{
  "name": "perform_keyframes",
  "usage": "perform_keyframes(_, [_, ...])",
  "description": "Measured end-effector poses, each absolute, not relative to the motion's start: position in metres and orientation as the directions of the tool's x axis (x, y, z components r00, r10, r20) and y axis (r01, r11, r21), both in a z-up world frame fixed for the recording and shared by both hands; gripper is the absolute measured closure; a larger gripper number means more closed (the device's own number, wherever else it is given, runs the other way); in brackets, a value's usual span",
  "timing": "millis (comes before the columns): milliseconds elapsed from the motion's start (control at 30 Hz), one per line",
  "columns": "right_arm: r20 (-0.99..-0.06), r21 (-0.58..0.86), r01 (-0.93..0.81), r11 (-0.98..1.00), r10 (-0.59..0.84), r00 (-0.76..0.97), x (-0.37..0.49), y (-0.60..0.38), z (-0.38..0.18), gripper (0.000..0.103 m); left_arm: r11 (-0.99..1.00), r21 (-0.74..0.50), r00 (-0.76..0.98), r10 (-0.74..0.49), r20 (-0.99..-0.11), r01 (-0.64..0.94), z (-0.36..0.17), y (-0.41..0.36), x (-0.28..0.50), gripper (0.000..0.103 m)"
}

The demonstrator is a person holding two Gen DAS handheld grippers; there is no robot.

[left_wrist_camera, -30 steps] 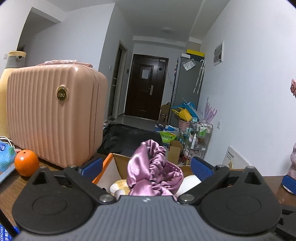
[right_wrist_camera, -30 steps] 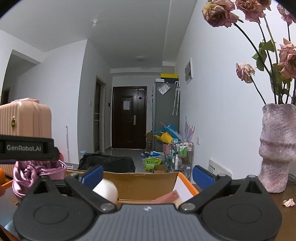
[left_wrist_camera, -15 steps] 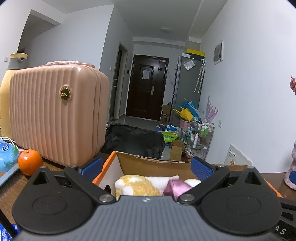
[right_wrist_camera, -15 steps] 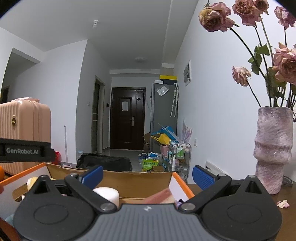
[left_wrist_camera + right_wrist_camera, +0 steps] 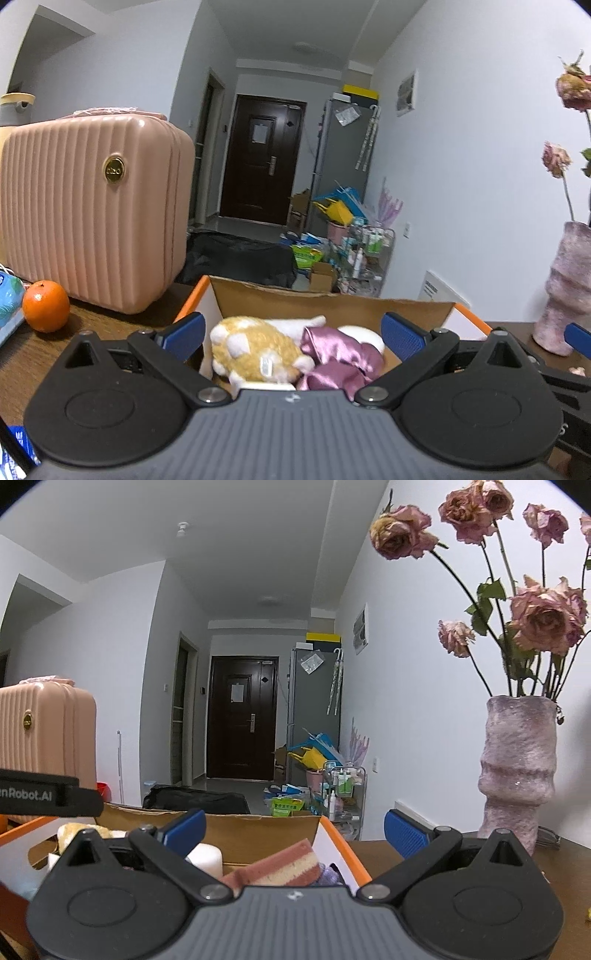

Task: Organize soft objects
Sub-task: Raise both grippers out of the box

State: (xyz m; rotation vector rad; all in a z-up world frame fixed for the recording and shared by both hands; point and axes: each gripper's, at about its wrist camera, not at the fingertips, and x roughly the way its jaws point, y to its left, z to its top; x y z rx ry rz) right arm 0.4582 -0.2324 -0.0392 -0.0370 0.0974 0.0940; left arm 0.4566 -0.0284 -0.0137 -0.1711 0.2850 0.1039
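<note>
Hovering with jaws spread and empty, the left gripper (image 5: 291, 330) sits over the cardboard box (image 5: 332, 301), where the purple satin cloth (image 5: 338, 360) lies beside a plush toy (image 5: 255, 350). The right gripper (image 5: 293, 829) is likewise spread, empty. Beyond: pink suitcase (image 5: 92, 229), vase (image 5: 517, 768).

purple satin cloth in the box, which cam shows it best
The left wrist view. There the purple satin cloth lies in plain sight in the cardboard box, beside the yellow plush toy, framed by the open left tongs. The right wrist view hides it behind the tongs' body.
</note>
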Motion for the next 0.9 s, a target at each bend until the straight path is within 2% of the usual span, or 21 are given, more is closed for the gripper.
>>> perform_keyframes(533, [-0.111,-0.044,-0.073,0.996,0.067,0.992,0.399,-0.238,-0.039,0.0,0.989,-0.146,0.953,-0.016,-0.302,-0.03,-0.016,-0.032,0.401,0.0])
perform_keyframes(900, [-0.134,-0.047,-0.077,0.996,0.07,0.989,0.351,-0.233,-0.038,0.0,0.989,-0.141,0.951,-0.005,-0.308,-0.04,-0.015,-0.026,0.357,0.0])
